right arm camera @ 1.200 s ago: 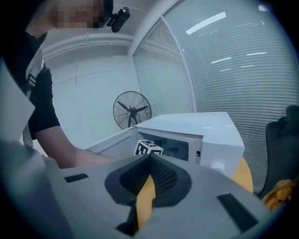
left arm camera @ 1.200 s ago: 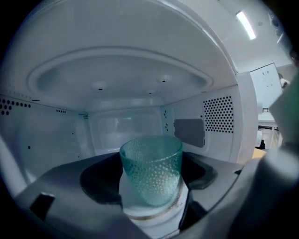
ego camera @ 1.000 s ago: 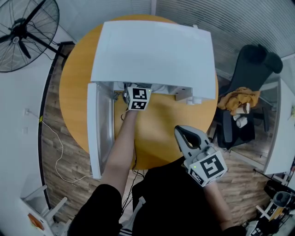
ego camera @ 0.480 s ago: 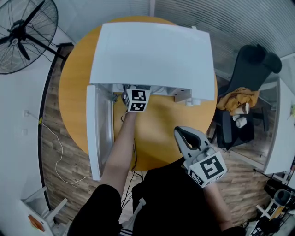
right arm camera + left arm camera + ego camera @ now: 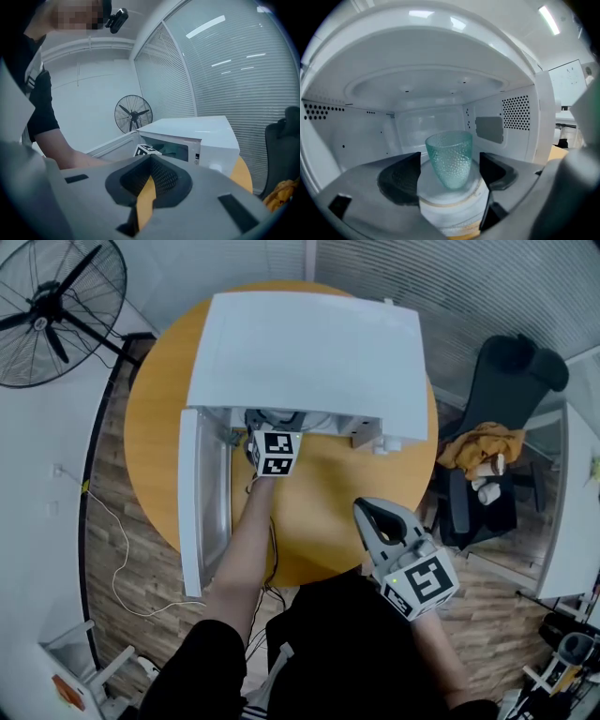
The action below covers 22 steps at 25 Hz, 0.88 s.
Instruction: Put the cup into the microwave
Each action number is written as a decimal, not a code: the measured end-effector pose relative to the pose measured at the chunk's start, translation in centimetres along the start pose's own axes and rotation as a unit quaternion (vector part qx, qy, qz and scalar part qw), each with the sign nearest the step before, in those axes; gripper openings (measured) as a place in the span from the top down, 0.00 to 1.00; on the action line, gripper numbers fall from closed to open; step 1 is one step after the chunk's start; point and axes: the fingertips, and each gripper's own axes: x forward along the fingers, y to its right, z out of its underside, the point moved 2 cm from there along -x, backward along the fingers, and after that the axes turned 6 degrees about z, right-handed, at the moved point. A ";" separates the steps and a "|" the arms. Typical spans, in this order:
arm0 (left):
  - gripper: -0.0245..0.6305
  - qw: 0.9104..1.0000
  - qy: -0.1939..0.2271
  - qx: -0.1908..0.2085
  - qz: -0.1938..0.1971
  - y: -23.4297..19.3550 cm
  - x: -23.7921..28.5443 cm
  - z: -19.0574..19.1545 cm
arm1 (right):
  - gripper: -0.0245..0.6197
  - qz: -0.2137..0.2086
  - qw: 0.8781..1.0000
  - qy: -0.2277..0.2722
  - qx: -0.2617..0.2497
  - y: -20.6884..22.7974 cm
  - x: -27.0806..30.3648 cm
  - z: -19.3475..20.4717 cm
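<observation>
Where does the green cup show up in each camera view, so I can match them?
Head view: not seen; the microwave roof covers it.
Left gripper view: the cup stands upright at centre, inside the microwave, between the open tips of the left claw.
Right gripper view: the microwave's opening shows, but the cup cannot be made out.
Shared landmark: the white microwave with its door open, seen in all three views.

The left tongs reach forward on an outstretched bare forearm, jaws spread well apart. The right tongs are held near the torso, behind and right of the left tongs, jaws closed tip to tip.
</observation>
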 end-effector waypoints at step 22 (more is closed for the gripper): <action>0.47 0.999 -0.036 -0.008 -0.021 13.8 -14.5 -2.9 | 0.95 -0.045 0.996 0.079 -0.015 -1.3 -13.4 1.7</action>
